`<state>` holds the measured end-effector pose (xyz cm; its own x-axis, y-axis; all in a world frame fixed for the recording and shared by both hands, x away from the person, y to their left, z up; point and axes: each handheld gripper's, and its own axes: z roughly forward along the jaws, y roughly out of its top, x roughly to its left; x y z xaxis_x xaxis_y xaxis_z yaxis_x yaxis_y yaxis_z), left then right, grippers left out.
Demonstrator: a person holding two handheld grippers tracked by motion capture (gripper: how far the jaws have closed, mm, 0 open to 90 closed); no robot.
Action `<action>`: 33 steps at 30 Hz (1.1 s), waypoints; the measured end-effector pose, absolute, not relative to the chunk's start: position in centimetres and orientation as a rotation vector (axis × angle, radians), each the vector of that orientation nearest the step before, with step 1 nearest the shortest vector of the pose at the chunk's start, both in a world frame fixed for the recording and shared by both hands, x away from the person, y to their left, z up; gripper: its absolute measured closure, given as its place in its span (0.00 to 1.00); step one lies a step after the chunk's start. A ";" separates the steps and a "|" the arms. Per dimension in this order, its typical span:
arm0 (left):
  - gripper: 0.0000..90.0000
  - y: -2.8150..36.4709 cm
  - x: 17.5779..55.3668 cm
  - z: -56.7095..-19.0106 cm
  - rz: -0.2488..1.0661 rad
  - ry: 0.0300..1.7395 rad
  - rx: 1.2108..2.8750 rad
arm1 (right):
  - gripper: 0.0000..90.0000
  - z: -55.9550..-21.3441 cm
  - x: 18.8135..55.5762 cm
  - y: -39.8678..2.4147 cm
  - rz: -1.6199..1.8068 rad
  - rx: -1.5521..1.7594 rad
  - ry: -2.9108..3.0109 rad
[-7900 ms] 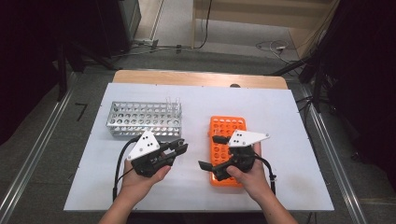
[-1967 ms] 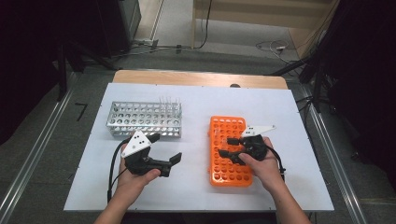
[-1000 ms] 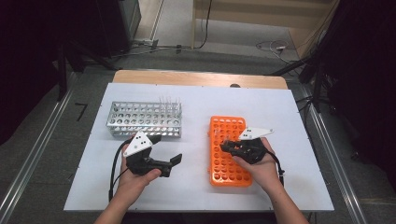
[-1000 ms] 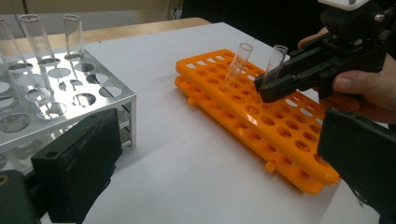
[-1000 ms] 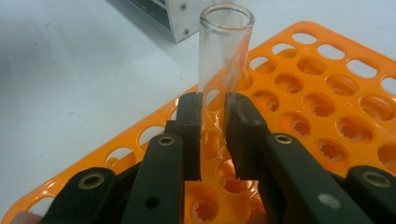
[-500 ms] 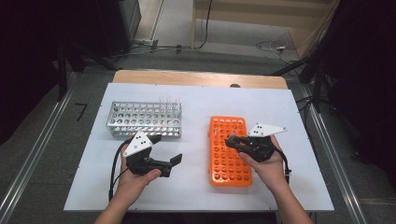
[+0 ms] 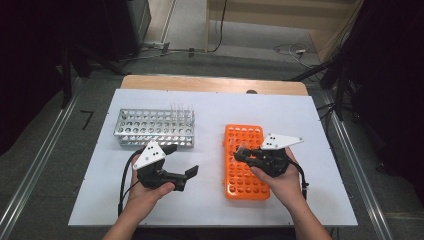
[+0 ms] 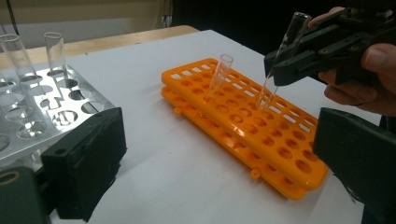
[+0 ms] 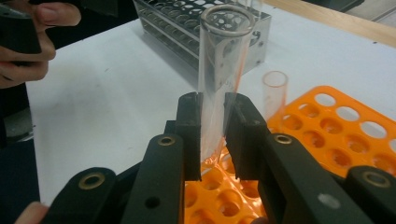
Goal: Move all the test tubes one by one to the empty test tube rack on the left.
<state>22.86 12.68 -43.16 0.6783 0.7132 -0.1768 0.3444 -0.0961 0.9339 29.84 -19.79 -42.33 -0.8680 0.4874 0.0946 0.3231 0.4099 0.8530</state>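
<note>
My right gripper (image 9: 212, 121) is shut on a clear test tube (image 9: 224, 60), held tilted over the orange rack (image 7: 250, 136). The tube's rounded bottom (image 8: 266, 95) sits at or just above a hole near the rack's middle. A second tube (image 8: 220, 74) stands in the orange rack a little beyond it. My left gripper (image 7: 181, 161) hovers open over the white table, left of the orange rack, with nothing between its wide-set jaws. From the left gripper view, the right gripper (image 8: 280, 70) is seen pinching the tube about halfway up.
A metal rack (image 7: 125, 135) stands at the back left with a few clear tubes (image 8: 56, 49) upright in its far right end. The white table (image 7: 210, 105) ends in a wooden strip at the back. Dark floor and rails surround it.
Since about 8 s ago, the left gripper has drawn back left and opened. The right gripper has shifted from the orange rack's near end to its middle. Little has moved over the last second.
</note>
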 end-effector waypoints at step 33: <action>0.66 9.7 22.2 -42.4 0.277 0.657 1.758 | 0.82 -43.5 26.7 -12.9 1.436 0.546 2.701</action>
